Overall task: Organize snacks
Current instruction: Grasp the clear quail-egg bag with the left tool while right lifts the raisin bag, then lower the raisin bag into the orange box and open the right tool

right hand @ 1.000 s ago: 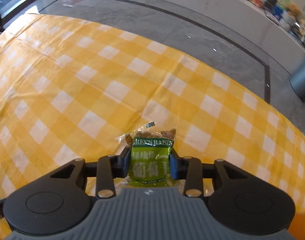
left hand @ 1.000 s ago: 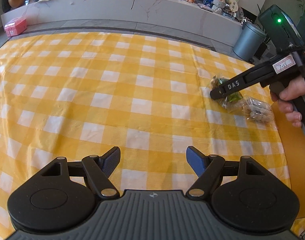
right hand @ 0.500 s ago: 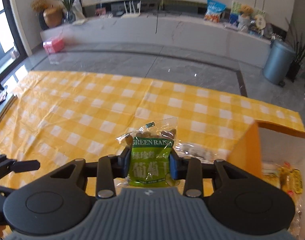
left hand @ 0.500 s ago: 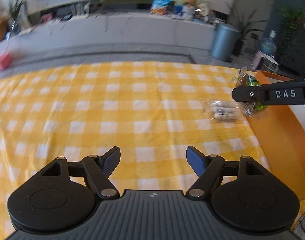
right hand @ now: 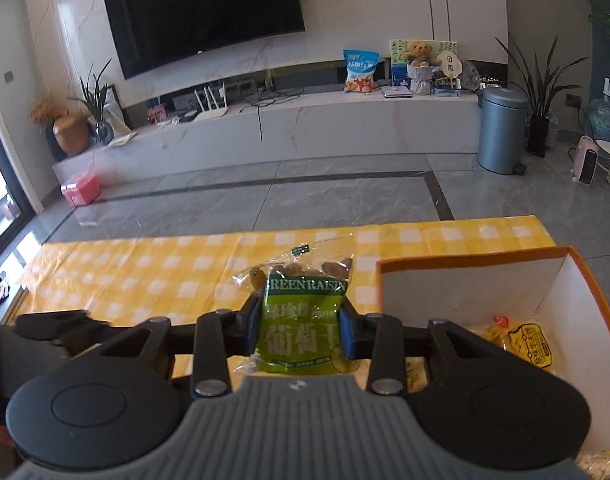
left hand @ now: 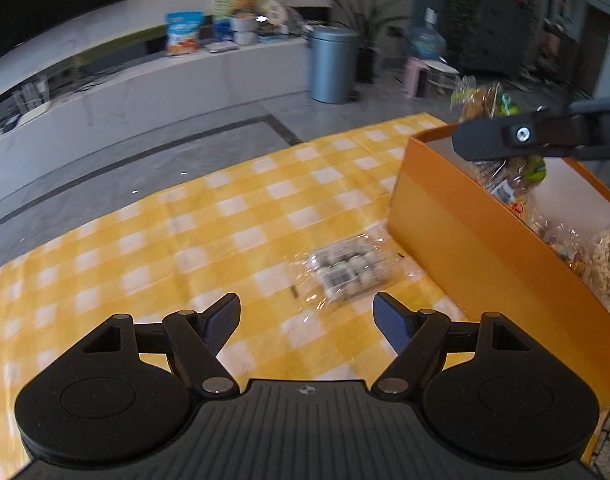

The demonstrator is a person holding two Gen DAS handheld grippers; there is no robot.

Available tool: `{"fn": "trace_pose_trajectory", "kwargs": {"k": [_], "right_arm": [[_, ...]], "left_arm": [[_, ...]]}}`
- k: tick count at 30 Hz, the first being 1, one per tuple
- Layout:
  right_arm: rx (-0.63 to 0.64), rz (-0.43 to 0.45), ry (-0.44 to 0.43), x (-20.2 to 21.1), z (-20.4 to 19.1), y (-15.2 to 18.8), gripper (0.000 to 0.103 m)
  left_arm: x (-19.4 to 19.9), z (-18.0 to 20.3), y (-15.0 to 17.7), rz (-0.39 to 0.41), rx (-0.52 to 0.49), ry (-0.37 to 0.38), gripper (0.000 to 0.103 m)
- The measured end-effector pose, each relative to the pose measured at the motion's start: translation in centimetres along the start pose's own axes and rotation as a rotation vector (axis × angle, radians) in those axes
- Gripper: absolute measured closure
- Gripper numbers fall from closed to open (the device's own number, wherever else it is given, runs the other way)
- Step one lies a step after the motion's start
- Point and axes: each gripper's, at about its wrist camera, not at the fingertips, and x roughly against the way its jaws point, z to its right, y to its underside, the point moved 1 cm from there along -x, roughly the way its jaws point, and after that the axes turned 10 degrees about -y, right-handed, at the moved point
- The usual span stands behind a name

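Observation:
My right gripper [right hand: 301, 330] is shut on a green raisin packet [right hand: 299, 320], held in the air beside the near left corner of the orange box [right hand: 593, 280]. In the left wrist view the same packet [left hand: 501, 148] hangs from the right gripper's fingers [left hand: 521, 138] above the orange box [left hand: 465, 240]. A clear packet of small wrapped snacks [left hand: 351, 272] lies on the yellow checked cloth [left hand: 185, 240] just left of the box. My left gripper [left hand: 307, 314] is open, with nothing between its fingers, just short of that clear packet.
The box holds several snack packets [right hand: 529, 344], among them a yellow one. The box wall [left hand: 505, 272] stands close on the right of the left gripper. Beyond the cloth's far edge are grey floor, a grey bin [left hand: 333, 64] and a long white TV bench [right hand: 305, 128].
The right gripper has lifted the raisin packet off the cloth and carried it right, to the box. The left gripper has swung right, bringing the clear packet and box into close view.

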Motion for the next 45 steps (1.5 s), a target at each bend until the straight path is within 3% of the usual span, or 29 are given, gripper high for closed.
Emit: {"fn": "trace_pose_trajectory", "kwargs": {"k": [3, 6, 10, 20, 24, 27, 31, 36, 41, 45], "right_arm": [[-0.039, 0.008, 0.003, -0.3, 1.0, -0.3, 0.067], [-0.051, 0.017, -0.026, -0.7, 1.6, -0.7, 0.067], [-0.074, 0.027, -0.040, -1.2, 2.4, -1.2, 0.066], [-0.115, 0.057, -0.070, -0.1, 4.5, -0.8, 0.066], [-0.116, 0.063, -0.077, 0.1, 4.6, -0.7, 0.066], [-0.118, 0.059, -0.081, 0.0, 4.7, -0.5, 0.066], [-0.122, 0.057, -0.085, -0.1, 4.8, -0.5, 0.066], [-0.126, 0.060, -0.089, 0.1, 4.5, -0.4, 0.066], [-0.119, 0.077, -0.096, 0.6, 4.1, -0.6, 0.066], [-0.120, 0.097, -0.106, 1.2, 3.9, -0.8, 0.066]], "left_arm": [[-2.3, 1.5, -1.0, -0.011, -0.086, 0.022, 0.014], [-3.3, 3.3, -1.8, -0.016, -0.181, -0.011, 0.014], [-5.0, 5.0, -2.6, -0.013, -0.365, 0.072, 0.009], [-11.4, 5.7, -3.3, -0.139, -0.508, 0.166, 0.009], [-12.4, 5.6, -3.4, -0.122, -0.480, 0.196, 0.000], [-13.3, 4.7, -3.8, -0.170, -0.372, 0.243, 0.000], [-12.7, 4.6, -3.9, -0.157, -0.322, 0.203, 0.022], [-12.1, 4.4, -3.8, -0.197, -0.248, 0.149, 0.029], [-9.1, 4.0, -3.2, -0.142, -0.240, 0.102, 0.031], [-6.1, 3.2, -3.2, -0.104, -0.170, 0.096, 0.033]]}}
